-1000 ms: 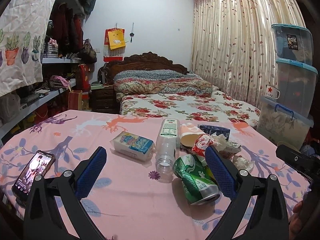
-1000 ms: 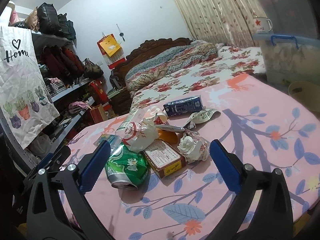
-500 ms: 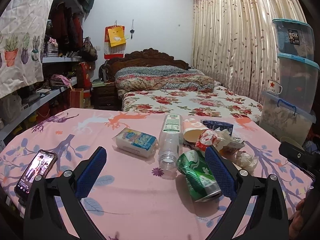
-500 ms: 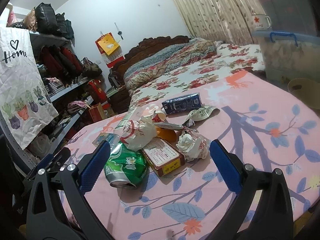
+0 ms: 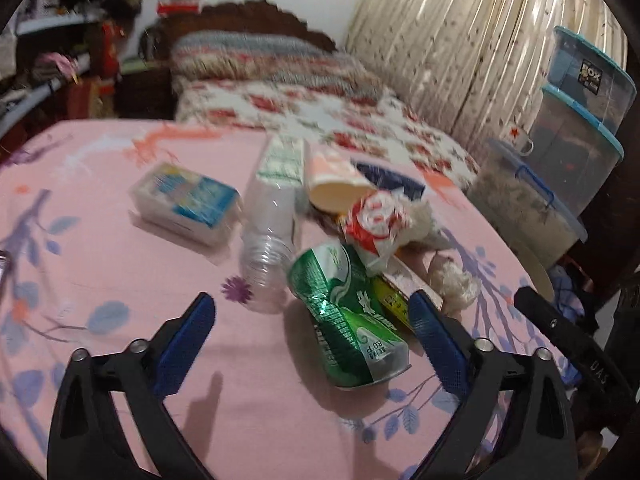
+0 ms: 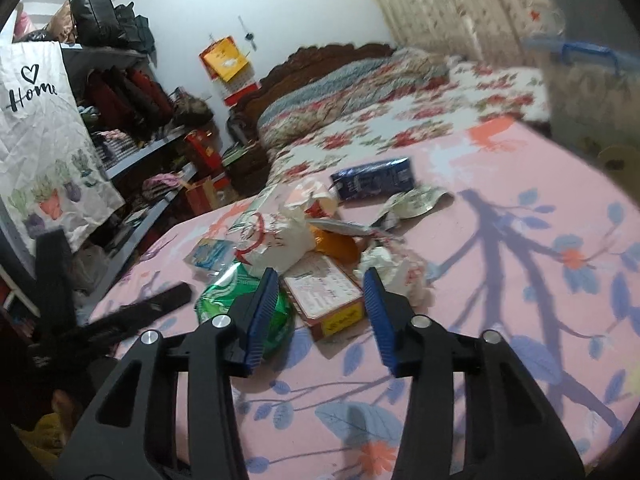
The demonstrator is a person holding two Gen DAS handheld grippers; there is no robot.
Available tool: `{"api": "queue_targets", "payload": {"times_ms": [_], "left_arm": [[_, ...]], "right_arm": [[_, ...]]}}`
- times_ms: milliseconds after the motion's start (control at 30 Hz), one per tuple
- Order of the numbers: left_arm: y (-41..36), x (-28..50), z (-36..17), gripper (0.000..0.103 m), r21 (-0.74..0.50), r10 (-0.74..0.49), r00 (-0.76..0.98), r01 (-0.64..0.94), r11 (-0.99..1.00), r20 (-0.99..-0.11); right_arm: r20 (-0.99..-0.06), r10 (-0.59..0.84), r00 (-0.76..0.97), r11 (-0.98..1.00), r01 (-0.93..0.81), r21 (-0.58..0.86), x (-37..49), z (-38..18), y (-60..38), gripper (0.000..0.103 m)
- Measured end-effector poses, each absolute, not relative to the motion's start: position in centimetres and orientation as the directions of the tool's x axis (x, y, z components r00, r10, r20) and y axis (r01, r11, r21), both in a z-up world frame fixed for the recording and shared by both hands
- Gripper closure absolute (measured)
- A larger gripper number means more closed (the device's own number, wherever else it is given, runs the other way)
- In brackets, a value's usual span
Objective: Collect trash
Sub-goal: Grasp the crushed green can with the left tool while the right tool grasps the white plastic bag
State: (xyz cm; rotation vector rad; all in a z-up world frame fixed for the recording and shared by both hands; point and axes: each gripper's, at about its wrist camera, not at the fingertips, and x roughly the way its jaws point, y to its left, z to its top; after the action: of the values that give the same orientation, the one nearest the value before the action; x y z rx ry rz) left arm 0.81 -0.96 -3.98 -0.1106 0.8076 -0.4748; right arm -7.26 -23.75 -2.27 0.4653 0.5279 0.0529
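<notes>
On the pink floral tablecloth (image 5: 100,260) lies a heap of trash. A crushed green can (image 5: 344,320) sits between the fingers of my left gripper (image 5: 310,300), nearer the right one; the jaws are closing and the pads stand clear of it. My right gripper (image 6: 320,274) is closing around a small brown carton with a yellow label (image 6: 324,296); its pads are close to the carton's sides without pressing. The green can (image 6: 224,292) shows partly behind its left finger. A clear bottle (image 5: 272,232), paper cup (image 5: 336,184), red-white wrapper (image 5: 376,228) and crumpled tissue (image 5: 452,280) lie behind.
A tissue pack (image 5: 188,200) lies left of the bottle, and a dark blue carton (image 6: 374,180) and foil wrapper (image 6: 412,202) at the heap's far side. A bed (image 5: 320,112) stands beyond the table, stacked storage boxes (image 5: 576,128) to the right, shelves (image 6: 132,120) to the left.
My left gripper tipped downward and came closer to the green can, its jaws slightly narrower. My right gripper's jaws narrowed to about half width, around the brown carton.
</notes>
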Motion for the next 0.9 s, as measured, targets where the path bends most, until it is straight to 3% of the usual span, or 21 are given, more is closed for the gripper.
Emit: {"api": "queue_targets", "payload": {"times_ms": [167, 300, 367, 467, 533, 600, 667, 900], "left_arm": [[-2.3, 2.4, -5.8, 0.03, -0.305, -0.477, 0.526, 0.383, 0.872, -0.704], [-2.8, 2.6, -6.9, 0.044, -0.309, -0.491, 0.495, 0.405, 0.86, -0.717], [-2.8, 2.5, -6.9, 0.046, -0.325, -0.509, 0.488, 0.414, 0.85, -0.71], [-2.7, 2.3, -6.8, 0.061, -0.359, -0.553, 0.47, 0.442, 0.822, -0.688], [-2.8, 2.2, -6.8, 0.066, -0.355, -0.563, 0.471, 0.461, 0.813, -0.679], [-2.8, 1.8, -6.6, 0.07, -0.353, -0.579, 0.476, 0.483, 0.801, -0.662], [-2.6, 1.3, -6.4, 0.073, -0.345, -0.583, 0.482, 0.496, 0.797, -0.654], [-0.3, -0.5, -5.0, 0.079, -0.39, -0.649, 0.484, 0.533, 0.751, -0.587]], "right_arm": [[-0.479, 0.323, 0.816, 0.804, 0.03, 0.594, -2.7, -3.3, -25.1, 0.026], [-0.493, 0.393, 0.776, 0.768, 0.018, 0.64, 1.1, -4.0, -23.9, 0.021], [-0.511, 0.406, 0.757, 0.772, 0.015, 0.635, 3.2, -4.2, -22.9, 0.02], [-0.531, 0.395, 0.75, 0.791, 0.017, 0.612, 5.4, -4.2, -21.8, 0.018], [-0.541, 0.379, 0.751, 0.814, 0.008, 0.581, 6.7, -4.1, -21.0, 0.018], [-0.572, 0.376, 0.729, 0.837, -0.003, 0.547, 7.9, -4.2, -20.1, 0.037], [-0.566, 0.419, 0.71, 0.822, -0.031, 0.569, 8.1, -4.3, -19.9, 0.045], [-0.385, 0.476, 0.791, 0.796, -0.201, 0.571, 1.7, -0.9, -21.2, 0.046]]}}
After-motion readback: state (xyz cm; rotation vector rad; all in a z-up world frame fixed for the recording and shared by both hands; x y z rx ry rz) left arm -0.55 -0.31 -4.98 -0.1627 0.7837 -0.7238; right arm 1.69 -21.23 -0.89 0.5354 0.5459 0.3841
